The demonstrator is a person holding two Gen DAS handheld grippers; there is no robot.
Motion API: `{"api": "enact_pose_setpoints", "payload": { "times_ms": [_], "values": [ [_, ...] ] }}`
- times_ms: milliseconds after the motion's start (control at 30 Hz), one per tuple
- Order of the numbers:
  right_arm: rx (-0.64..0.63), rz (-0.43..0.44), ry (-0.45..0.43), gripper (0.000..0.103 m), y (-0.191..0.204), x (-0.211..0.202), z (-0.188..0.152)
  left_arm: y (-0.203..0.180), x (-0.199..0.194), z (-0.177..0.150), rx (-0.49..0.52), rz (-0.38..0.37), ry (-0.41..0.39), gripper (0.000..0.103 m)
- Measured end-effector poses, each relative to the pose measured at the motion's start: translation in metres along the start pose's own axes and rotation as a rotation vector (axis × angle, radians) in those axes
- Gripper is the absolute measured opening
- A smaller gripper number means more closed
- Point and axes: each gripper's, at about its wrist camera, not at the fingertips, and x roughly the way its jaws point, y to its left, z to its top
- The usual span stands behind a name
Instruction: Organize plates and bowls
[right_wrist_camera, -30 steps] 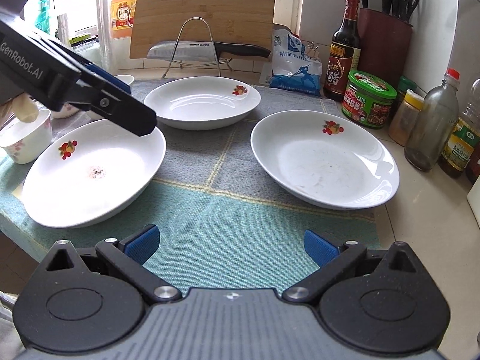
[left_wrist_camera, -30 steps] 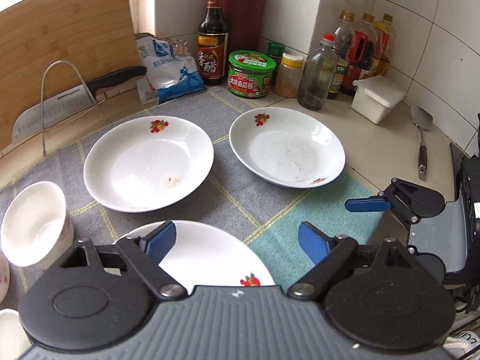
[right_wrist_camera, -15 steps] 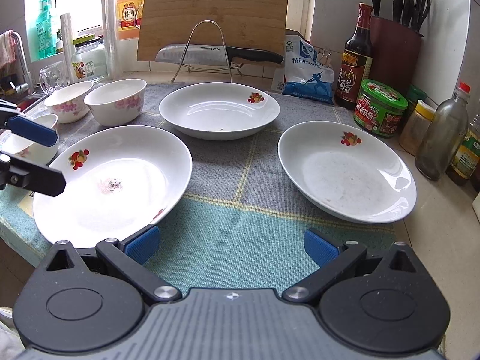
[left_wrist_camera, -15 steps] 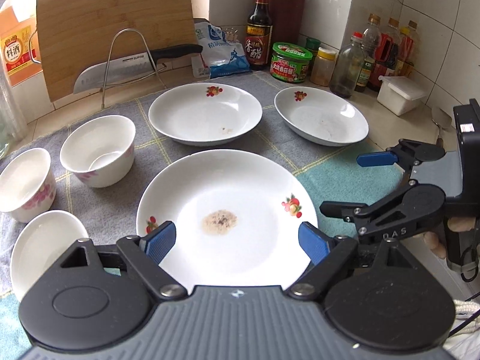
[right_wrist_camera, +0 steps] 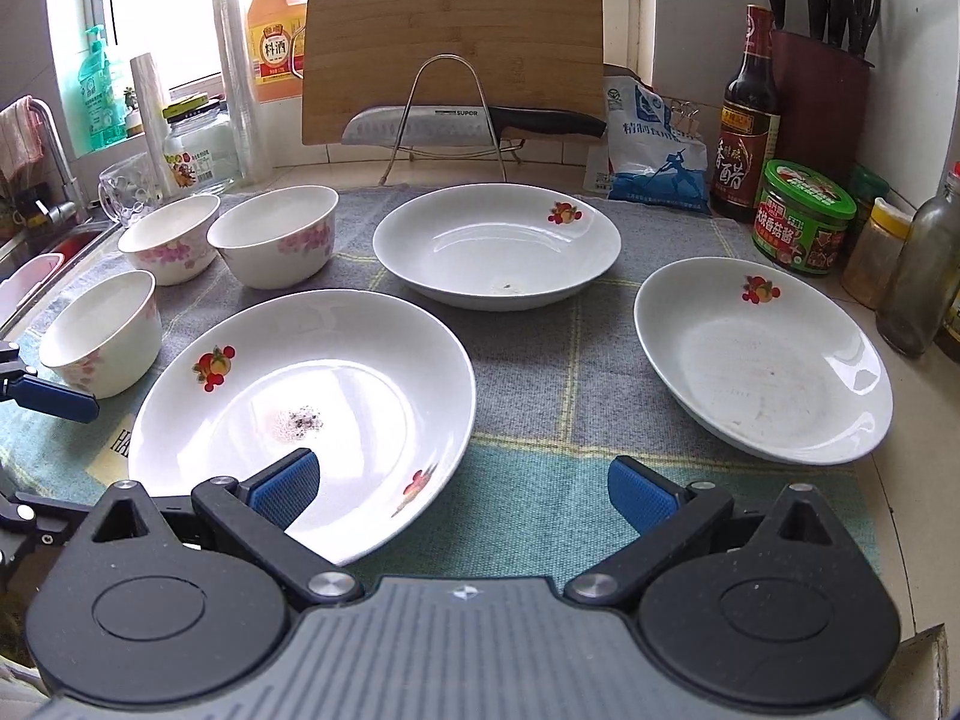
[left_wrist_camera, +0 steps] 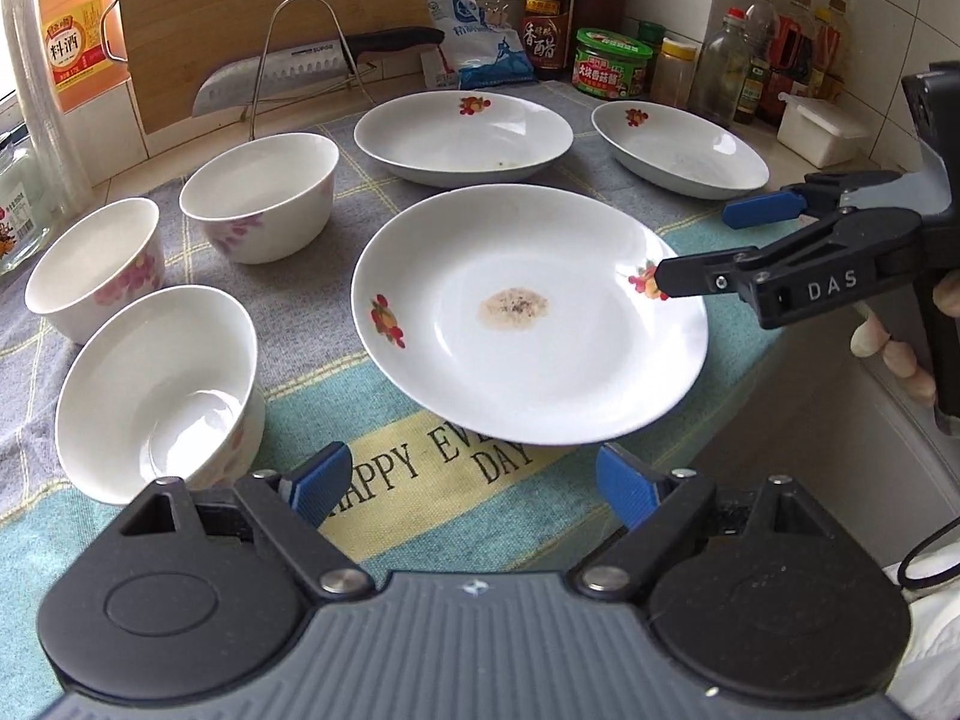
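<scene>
Cloth (left_wrist_camera: 288,354), grey and teal check, covers the counter ahead of both pairs of jaws. The left gripper (left_wrist_camera: 474,483) is spread wide and empty, the soiled plate (left_wrist_camera: 528,312) just beyond its tips. The right gripper (right_wrist_camera: 465,489) gapes too, one finger over that plate's near rim. Two plates (right_wrist_camera: 498,246) and three bowls (right_wrist_camera: 273,240) lie farther ahead; cutting board (right_wrist_camera: 450,30) and bottles line the tiled wall.

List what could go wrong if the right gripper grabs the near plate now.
The near plate overhangs the counter edge toward the camera; a clumsy pinch by the right gripper could tip it off. Its centre holds food residue, which may spill if tilted. The near bowl sits close beside it and could be knocked.
</scene>
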Motion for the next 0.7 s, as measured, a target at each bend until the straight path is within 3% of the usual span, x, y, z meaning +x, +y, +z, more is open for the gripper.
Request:
{"api": "enact_pose_setpoints", "payload": {
  "times_ms": [300, 700],
  "values": [
    [-0.038, 0.023, 0.075, 0.103, 0.013, 0.009, -0.001, 0.001, 0.026, -0.005, 0.024, -0.003, 0.003, 0.089],
    [-0.056, 0.105, 0.150, 0.103, 0.010, 0.031, 0.007, -0.012, 0.040, 0.003, 0.061, -0.009, -0.011, 0.103]
  ]
}}
